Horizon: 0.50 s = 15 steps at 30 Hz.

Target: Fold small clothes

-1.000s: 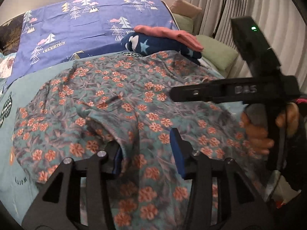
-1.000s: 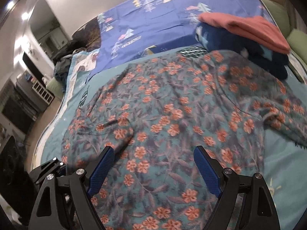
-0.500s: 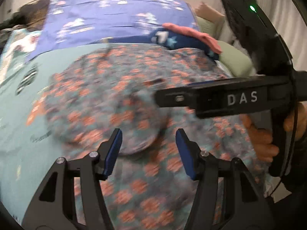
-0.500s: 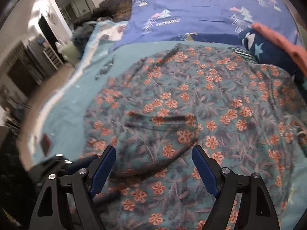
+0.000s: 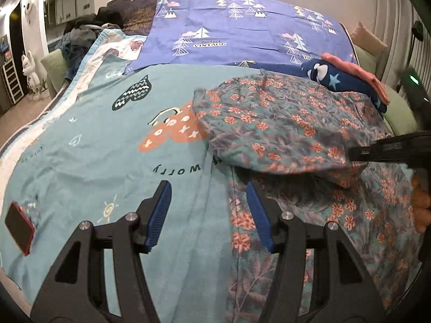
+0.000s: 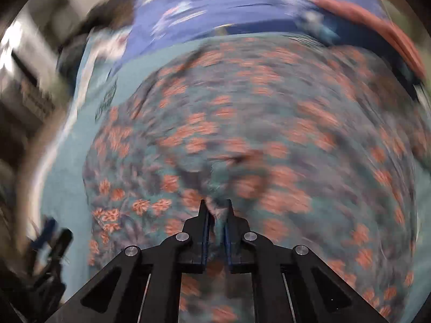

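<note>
Flowery cloth, a small floral garment [image 5: 291,123], lies on the right part of the bed [image 5: 89,145], and its left side is already flipped over the middle, so one fold looks started. The right gripper [image 6: 215,216] has just shut its jaws tight on a pinch of that cloth, while the left gripper [image 5: 208,212] has jaws partly open over the blue sheet with nothing in them. More folds look needed before it can join the folded clothes [image 5: 347,80] at the far right.

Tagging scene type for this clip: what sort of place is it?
Most likely a home bedroom: the floral garment lies on a bed with a light-blue printed sheet and a purple tree-print cover, with pleated curtains alongside.
</note>
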{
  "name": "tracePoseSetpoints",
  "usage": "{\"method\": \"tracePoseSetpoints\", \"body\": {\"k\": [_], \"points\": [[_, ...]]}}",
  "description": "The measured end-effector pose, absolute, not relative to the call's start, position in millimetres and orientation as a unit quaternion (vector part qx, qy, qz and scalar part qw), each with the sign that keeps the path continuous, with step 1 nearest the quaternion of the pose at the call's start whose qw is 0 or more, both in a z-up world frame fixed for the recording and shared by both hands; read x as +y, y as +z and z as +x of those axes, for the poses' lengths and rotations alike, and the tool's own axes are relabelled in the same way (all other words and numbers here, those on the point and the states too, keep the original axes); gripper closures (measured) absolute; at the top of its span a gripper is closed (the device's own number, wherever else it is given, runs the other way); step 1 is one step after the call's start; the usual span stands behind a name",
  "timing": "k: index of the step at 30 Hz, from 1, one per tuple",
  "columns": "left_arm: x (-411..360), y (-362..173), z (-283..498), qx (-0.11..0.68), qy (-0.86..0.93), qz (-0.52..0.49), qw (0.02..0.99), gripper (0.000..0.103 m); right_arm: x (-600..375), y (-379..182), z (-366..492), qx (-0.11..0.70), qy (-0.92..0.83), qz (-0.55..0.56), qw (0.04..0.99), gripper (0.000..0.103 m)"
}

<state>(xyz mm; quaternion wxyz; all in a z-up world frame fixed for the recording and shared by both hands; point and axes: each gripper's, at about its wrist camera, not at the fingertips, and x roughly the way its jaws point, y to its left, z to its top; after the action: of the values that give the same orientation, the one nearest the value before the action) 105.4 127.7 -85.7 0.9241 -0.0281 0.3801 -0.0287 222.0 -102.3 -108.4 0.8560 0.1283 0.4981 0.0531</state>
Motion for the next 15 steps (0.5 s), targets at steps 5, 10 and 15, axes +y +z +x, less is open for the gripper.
{"method": "tracePoseSetpoints", "body": {"k": [5, 10, 15], "points": [[119, -90, 112, 0.385, -0.039, -0.025, 0.922, 0.044, -182, -119, 178, 0.483, 0.068, 0.265, 0.831, 0.089], [109, -92, 116, 0.387, -0.05, -0.014, 0.92, 0.044, -198, -134, 166, 0.498, 0.104, 0.29, 0.811, 0.078], [103, -100, 121, 0.4, -0.058, 0.003, 0.915, 0.038, -205, -139, 181, 0.498, 0.177, 0.322, 0.786, 0.053]]}}
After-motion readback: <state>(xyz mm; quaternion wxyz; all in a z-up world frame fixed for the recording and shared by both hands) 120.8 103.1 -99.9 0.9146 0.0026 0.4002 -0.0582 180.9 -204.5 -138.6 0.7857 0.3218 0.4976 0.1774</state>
